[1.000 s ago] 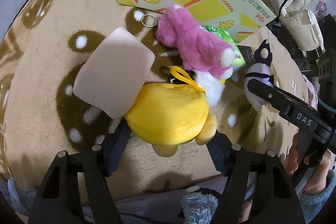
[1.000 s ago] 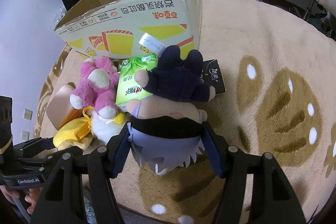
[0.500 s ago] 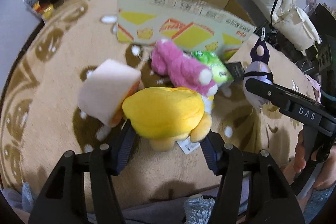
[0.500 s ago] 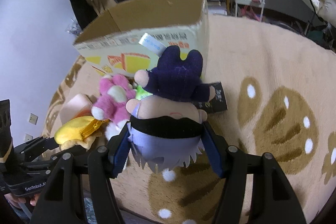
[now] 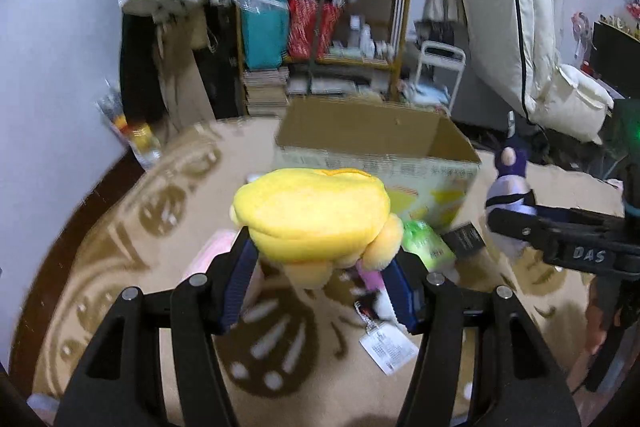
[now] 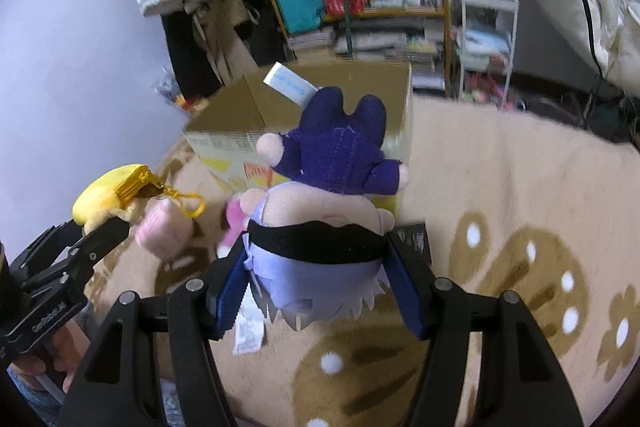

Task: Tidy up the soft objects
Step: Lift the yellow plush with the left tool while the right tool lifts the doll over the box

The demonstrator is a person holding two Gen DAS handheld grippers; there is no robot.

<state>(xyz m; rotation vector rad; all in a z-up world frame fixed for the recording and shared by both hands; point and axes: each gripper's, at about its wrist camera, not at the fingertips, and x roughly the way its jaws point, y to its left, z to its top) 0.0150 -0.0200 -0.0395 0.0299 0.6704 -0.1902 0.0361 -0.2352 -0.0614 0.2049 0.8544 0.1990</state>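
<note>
We have a toy in each gripper, both clear of the rug. The left gripper (image 5: 320, 275) is clamped on the yellow plush (image 5: 312, 215), its jaws having just closed further to squeeze the underside; the right gripper (image 6: 316, 279) is pinched on the head of the purple doll (image 6: 320, 211), which sticks up past the pads. The open box (image 5: 376, 143) stands ahead on the rug (image 6: 520, 187), and we judge that is where both toys go.

What could go wrong: the yellow plush is held low, most of its bulk above the pads – a quick swing could roll it out of the grip. Its clip (image 6: 188, 203) dangles and could snag on the box rim. The doll's tag (image 6: 250, 331) hangs loose below and may catch too. The two grippers are close side by side, so if we head for the box together they could knock each other.

Room to move – the box mouth is wide and open at the top, with nothing we can see above it. Its near wall is the edge to clear. On the rug in front lie a pink toy (image 6: 236, 219), a green pack (image 5: 424, 243) and a black pack (image 5: 464, 239), so we should keep high
</note>
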